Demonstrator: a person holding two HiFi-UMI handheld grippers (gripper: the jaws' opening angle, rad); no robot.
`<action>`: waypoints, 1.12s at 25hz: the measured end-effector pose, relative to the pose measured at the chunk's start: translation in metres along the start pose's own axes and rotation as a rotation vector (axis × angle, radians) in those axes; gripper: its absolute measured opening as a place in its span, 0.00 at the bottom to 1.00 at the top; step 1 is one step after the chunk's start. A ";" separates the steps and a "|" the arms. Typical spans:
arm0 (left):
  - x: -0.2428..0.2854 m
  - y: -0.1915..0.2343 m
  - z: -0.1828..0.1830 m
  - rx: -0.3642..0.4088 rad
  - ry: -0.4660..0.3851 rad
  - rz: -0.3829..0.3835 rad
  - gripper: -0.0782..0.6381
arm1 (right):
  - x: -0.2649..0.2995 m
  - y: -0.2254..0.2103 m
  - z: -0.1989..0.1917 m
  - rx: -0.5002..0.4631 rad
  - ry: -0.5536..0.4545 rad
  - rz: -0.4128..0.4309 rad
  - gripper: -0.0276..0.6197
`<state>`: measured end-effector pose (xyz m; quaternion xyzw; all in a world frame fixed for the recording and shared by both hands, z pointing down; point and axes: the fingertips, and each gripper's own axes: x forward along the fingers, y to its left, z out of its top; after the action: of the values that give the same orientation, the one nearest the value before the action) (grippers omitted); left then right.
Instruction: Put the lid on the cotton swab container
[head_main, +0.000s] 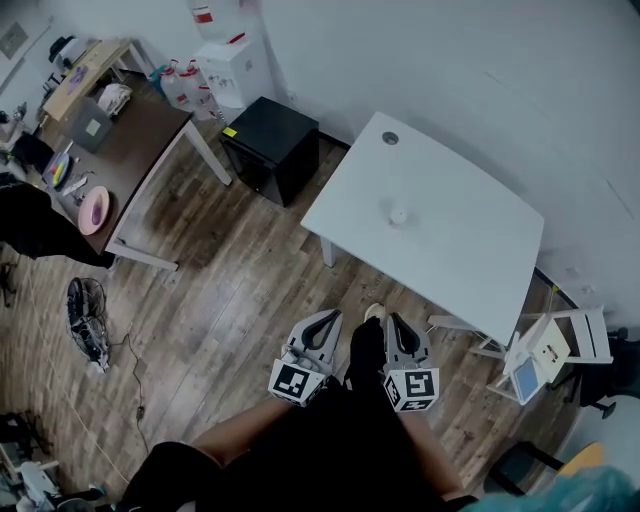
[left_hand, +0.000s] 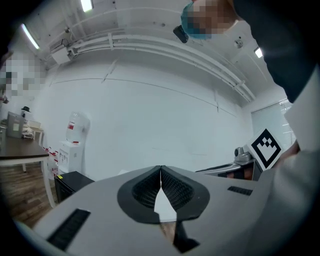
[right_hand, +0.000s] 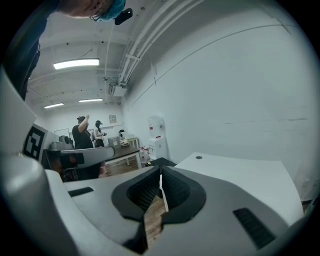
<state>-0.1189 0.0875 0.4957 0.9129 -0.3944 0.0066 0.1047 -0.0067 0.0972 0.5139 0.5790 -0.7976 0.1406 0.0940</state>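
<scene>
A small white round container (head_main: 398, 215) stands near the middle of the white table (head_main: 470, 240); it is too small to tell a lid from it. My left gripper (head_main: 331, 316) and right gripper (head_main: 396, 320) hang side by side over the wooden floor, short of the table's near edge. Both are shut with nothing between the jaws. In the left gripper view my left gripper (left_hand: 160, 170) points at the white wall. In the right gripper view my right gripper (right_hand: 160, 176) has the table (right_hand: 240, 170) just right of its jaws.
A black cabinet (head_main: 272, 145) stands left of the table, with a water dispenser (head_main: 232, 65) behind it. A brown desk (head_main: 120, 150) with clutter fills the far left. A white chair (head_main: 560, 345) sits at the table's right end. Two people (right_hand: 85, 132) stand far off.
</scene>
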 end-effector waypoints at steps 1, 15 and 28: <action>0.008 0.004 0.000 0.000 0.004 0.010 0.13 | 0.008 -0.006 0.002 -0.012 0.000 0.008 0.10; 0.162 0.022 -0.016 0.119 0.112 0.044 0.13 | 0.080 -0.141 0.056 -0.006 -0.054 0.055 0.10; 0.254 0.039 -0.073 0.078 0.212 0.123 0.13 | 0.147 -0.201 0.003 -0.007 0.082 0.210 0.10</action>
<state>0.0327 -0.1070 0.5982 0.8845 -0.4359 0.1247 0.1098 0.1387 -0.0940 0.5800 0.4858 -0.8498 0.1704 0.1134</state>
